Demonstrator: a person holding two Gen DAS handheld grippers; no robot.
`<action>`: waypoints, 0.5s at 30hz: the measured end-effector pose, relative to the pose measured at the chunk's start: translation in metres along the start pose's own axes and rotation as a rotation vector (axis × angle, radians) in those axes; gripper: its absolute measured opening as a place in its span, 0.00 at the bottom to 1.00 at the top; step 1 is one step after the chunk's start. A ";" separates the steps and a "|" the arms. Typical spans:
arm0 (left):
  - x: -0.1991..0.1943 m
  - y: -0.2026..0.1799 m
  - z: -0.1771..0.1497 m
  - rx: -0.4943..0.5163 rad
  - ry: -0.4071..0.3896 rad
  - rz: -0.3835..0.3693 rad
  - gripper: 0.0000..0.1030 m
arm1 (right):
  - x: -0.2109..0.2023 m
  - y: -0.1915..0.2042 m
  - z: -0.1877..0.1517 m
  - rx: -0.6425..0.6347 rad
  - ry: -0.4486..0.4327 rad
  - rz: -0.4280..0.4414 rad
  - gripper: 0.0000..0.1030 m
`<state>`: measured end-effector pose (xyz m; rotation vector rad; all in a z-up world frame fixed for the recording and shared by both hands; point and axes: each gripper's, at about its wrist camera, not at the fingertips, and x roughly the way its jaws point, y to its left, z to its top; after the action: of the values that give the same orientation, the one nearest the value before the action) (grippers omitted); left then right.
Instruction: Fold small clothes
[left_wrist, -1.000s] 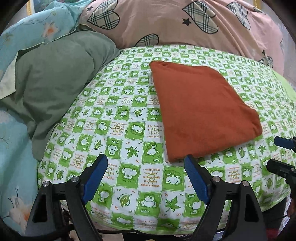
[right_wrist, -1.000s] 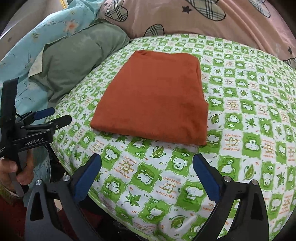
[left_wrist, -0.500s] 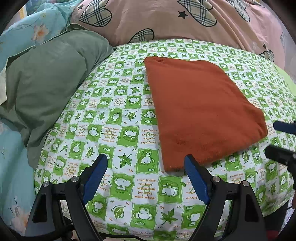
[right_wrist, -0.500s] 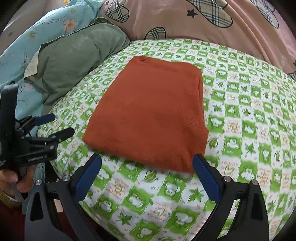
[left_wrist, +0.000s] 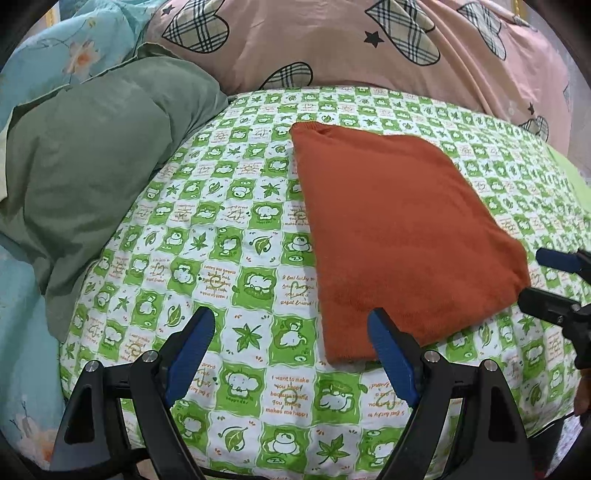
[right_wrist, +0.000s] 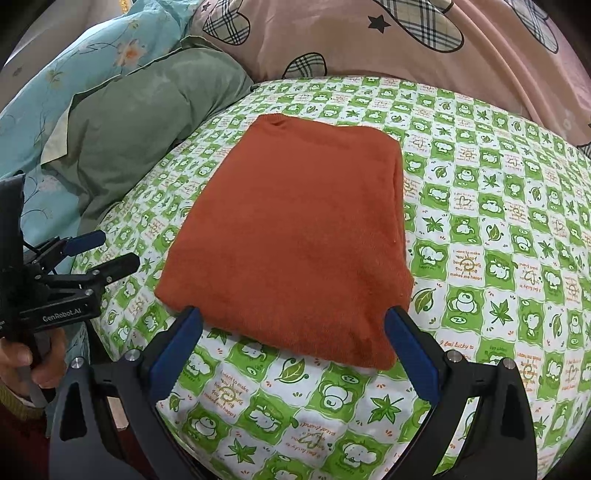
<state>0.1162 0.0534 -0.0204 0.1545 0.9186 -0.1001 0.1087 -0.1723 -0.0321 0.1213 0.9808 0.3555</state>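
I hold both hand-held grippers, left (left_wrist: 291, 343) and right (right_wrist: 293, 341), spread apart and empty at the bed's (right_wrist: 491, 258) 6 o'clock edge. The cloth (right_wrist: 295, 240) lies folded flat at centre; next, I judge, pinch its near corners for another fold.

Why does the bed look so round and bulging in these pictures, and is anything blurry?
Left wrist view: the fisheye lens bows the green checked sheet and darkens the corners. Right wrist view: same bulge; the orange cloth is sharp, evenly lit, no glare.
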 end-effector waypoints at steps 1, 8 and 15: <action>0.000 0.001 0.001 -0.006 -0.005 -0.009 0.83 | 0.000 0.000 0.000 0.002 0.001 0.001 0.96; -0.003 0.002 0.003 -0.032 -0.018 -0.053 0.83 | -0.001 -0.004 0.001 0.008 -0.005 0.009 0.96; -0.006 0.002 -0.005 -0.034 0.007 -0.032 0.85 | -0.007 0.001 -0.010 0.046 -0.016 0.016 0.96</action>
<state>0.1087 0.0560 -0.0185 0.1087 0.9294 -0.1131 0.0967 -0.1747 -0.0322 0.1738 0.9724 0.3465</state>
